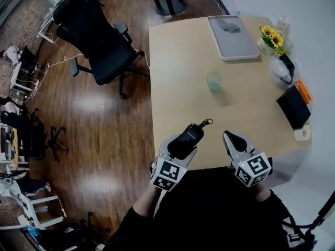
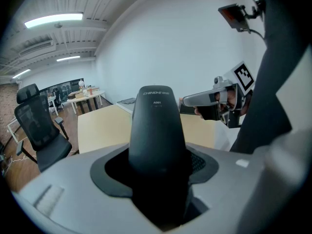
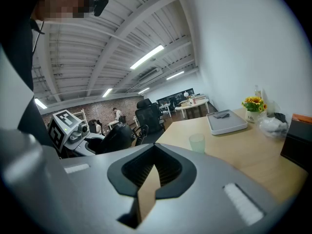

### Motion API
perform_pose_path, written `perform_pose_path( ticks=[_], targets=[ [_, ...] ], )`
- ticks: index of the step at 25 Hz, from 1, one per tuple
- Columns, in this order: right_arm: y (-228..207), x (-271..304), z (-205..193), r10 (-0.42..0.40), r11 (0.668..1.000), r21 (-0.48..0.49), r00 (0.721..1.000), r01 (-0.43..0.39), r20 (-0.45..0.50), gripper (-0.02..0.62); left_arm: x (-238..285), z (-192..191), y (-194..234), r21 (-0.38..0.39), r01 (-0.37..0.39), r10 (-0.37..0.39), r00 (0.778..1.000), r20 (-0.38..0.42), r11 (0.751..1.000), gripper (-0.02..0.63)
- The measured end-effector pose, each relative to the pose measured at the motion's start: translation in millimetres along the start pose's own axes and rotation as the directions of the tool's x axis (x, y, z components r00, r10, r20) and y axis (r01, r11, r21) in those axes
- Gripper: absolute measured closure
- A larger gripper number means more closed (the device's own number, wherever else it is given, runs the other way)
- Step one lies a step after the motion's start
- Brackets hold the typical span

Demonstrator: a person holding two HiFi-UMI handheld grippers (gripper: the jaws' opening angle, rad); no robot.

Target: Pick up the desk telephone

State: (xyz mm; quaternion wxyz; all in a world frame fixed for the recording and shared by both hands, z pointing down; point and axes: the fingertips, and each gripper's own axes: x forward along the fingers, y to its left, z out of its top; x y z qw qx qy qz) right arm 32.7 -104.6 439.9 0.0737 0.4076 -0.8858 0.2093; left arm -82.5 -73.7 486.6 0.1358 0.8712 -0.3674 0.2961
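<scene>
I hold both grippers low in front of me, side by side and a little apart, noses pointing to the far side. My left gripper angles slightly to the right, and its jaws are clamped on a black handset that stands up between them. My right gripper leans slightly left. Its jaws are drawn together to a thin slit with nothing between them. Each marker cube sits at the near end, the left cube and the right cube, close to my dark sleeves.
</scene>
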Motion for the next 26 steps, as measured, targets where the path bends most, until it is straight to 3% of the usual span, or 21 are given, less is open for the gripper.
perform_pose_path(
  ticks=[26],
  targets=[
    [0.7,3.0,-0.1,0.011,1.0,-0.017,1.0,-0.011,0.001,0.594,5.6,-6.2,1.7,0.006,0.001,-0.001,1.0,-0.015,1.0,0.345]
  ],
)
